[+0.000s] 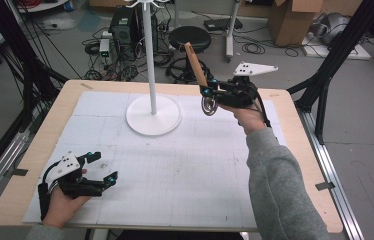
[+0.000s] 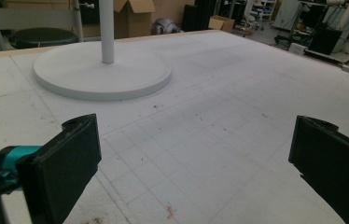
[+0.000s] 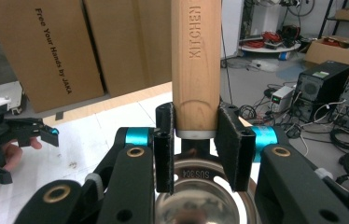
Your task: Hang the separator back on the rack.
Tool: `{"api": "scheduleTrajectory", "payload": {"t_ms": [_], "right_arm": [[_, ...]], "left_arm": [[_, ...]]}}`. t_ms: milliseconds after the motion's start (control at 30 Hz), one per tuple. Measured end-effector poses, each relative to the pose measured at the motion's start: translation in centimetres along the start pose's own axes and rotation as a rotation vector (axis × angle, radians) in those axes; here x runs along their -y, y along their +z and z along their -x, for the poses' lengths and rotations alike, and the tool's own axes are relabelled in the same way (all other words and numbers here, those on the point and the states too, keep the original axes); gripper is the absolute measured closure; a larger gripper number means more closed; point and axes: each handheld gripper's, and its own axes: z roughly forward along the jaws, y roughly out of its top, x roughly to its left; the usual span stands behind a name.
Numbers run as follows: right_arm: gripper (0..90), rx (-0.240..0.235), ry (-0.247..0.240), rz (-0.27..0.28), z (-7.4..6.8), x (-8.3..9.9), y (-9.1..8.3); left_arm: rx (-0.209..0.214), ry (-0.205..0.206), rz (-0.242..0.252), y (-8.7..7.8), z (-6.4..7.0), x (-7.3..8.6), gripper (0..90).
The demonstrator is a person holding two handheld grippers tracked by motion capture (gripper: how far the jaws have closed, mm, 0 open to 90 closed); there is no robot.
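Note:
My right gripper [image 1: 206,90] is held above the table's far right part, shut on a kitchen utensil. The utensil's wooden handle [image 1: 195,62] slants up and away; its round steel head [image 1: 208,106] hangs below the jaws. In the right gripper view the two pads clamp the handle's lower end [image 3: 196,93], just above the steel bowl [image 3: 205,200] stamped SUS304. My left gripper [image 1: 104,166] rests low at the front left of the white mat, open, with nothing between its jaws [image 2: 191,158]. It also appears far left in the right gripper view [image 3: 18,133].
A white stand with a round base [image 1: 153,117] and a thin pole [image 1: 149,50] is at the mat's far centre, also ahead of the left gripper [image 2: 102,74]. Beyond the table are a stool [image 1: 190,37], computers, cables and cardboard boxes [image 1: 290,20].

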Motion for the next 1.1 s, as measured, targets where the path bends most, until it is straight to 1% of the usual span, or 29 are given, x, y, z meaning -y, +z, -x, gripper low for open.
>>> {"api": "scheduleTrajectory", "payload": {"t_ms": [200,333,467,700,800,833,900,1100], "right_arm": [[70.0,0.003,0.000,-0.003,0.1,-0.4,0.3],[70.0,0.012,-0.012,-0.008,0.1,-0.9,0.4],[70.1,0.017,-0.013,-0.004,0.1,-1.4,0.5],[70.1,0.017,-0.021,-0.002,0.0,-2.2,1.1],[70.0,0.007,-0.024,-0.011,-0.1,-2.4,1.3],[70.0,0.007,-0.036,-0.015,-0.1,-2.6,1.4],[70.1,0.005,-0.045,-0.010,-0.2,-2.8,1.6],[70.0,0.001,-0.044,-0.007,-0.4,-3.2,1.9]], "left_arm": [[-0.001,-0.001,0.000,-0.1,-0.1,0.0,2.8],[0.002,-0.001,-0.001,0.0,-0.1,0.0,2.7],[0.004,0.001,0.002,0.0,-0.1,0.0,2.8],[-0.008,0.000,0.011,-0.3,-0.2,-0.1,2.7],[-0.009,0.002,0.011,-0.3,-0.2,0.0,2.8],[-0.008,0.001,0.010,-0.3,-0.2,0.0,2.7],[-0.006,-0.001,0.012,-0.2,-0.1,0.0,2.8],[-0.007,0.000,0.011,-0.3,-0.1,0.0,2.8]]}}
